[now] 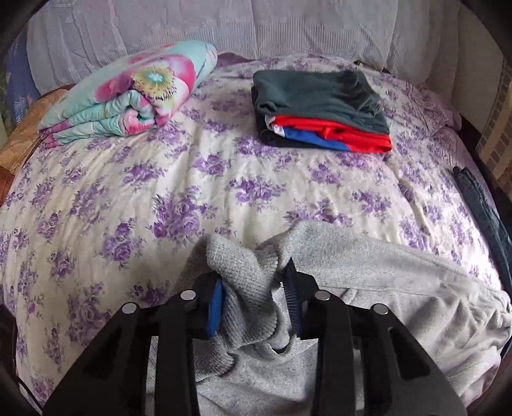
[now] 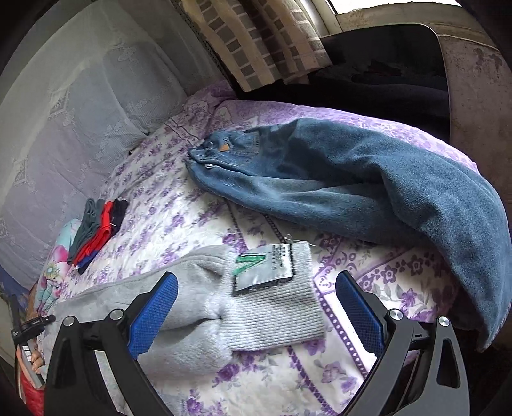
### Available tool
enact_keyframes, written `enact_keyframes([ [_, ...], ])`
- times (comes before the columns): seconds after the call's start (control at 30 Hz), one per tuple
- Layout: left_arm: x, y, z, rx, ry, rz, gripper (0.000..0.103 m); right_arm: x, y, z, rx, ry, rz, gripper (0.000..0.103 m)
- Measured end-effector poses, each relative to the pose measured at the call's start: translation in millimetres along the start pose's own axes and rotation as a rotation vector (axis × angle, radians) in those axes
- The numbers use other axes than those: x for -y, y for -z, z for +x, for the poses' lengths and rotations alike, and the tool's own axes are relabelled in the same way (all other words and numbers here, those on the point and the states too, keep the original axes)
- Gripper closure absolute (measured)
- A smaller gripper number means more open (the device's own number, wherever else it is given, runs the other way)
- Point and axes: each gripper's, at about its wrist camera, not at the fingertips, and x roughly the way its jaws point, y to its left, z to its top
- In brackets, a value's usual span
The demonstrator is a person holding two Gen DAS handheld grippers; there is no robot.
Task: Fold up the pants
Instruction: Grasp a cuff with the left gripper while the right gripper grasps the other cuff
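Left wrist view first: my left gripper (image 1: 254, 289) has its blue pads (image 1: 215, 304) pinched in on a bunched-up ribbed cuff of the grey sweatpants (image 1: 400, 288), knit fabric squeezed between them. The pants run off to the right across the purple-flowered bedsheet (image 1: 134, 198). Further up the bed I see a stack of folded clothes (image 1: 320, 112), dark green on top with red and blue beneath, and to the left a rolled floral quilt (image 1: 128, 99). A lace-covered backrest (image 1: 192, 28) runs behind it all.

Over to the right wrist view: my right gripper (image 2: 256, 316) stands wide, fingers apart on either side of the other ribbed cuff of the grey sweatpants (image 2: 272, 313), pads not touching it. A grey label with a green mark (image 2: 262, 268) lies on that cuff. Beyond it, a pair of blue jeans (image 2: 352, 179) sprawls over the sheet toward the right edge. The folded stack (image 2: 96, 227) shows far left.
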Motion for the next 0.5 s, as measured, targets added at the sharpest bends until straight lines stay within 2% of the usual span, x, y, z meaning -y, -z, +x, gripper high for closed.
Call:
enact_keyframes([
  [0.07, -4.3, -4.6, -11.9, 0.040, 0.006, -0.028, 0.072, 9.3, 0.7, 2.0, 0.002, 0.003, 0.035, 0.004],
  [0.13, -6.5, -9.1, -15.8, 0.053, 0.009, -0.042, 0.072, 11.7, 3.5, 14.6, -0.037, -0.044, 0.042, 0.004],
  [0.17, -6.5, -11.1, -14.6, 0.049, 0.012, -0.043, 0.072, 7.3, 5.6, 22.3, -0.049, -0.045, 0.016, 0.004],
  [0.2, -7.6, -12.1, -12.4, 0.044, 0.011, -0.052, 0.072, -0.5, 6.9, 25.7, -0.025, -0.022, -0.039, 0.008],
  [0.23, -10.3, -13.0, -11.2, 0.038, 0.015, -0.065, 0.072, -8.9, 6.5, 29.6, -0.016, -0.027, -0.100, 0.037],
  [0.27, -14.0, -11.1, -12.1, 0.039, 0.017, -0.075, 0.072, -14.4, 4.2, 33.9, -0.022, -0.050, -0.116, 0.050],
  [0.3, -18.9, -10.3, -15.2, 0.052, 0.005, -0.092, 0.072, -16.9, -0.1, 37.2, -0.035, -0.074, -0.092, 0.080],
  [0.33, -24.9, -8.0, -20.5, 0.067, -0.008, -0.106, 0.073, -22.1, -5.0, 38.1, -0.037, -0.113, -0.083, 0.086],
  [0.4, -41.1, -8.6, -36.3, 0.100, -0.017, -0.150, 0.073, -47.9, -16.7, 35.3, 0.002, -0.144, -0.155, 0.088],
  [0.5, -70.3, -15.7, -67.2, 0.151, -0.031, -0.221, 0.074, -104.3, -42.3, 39.3, 0.039, -0.239, -0.260, 0.089],
])
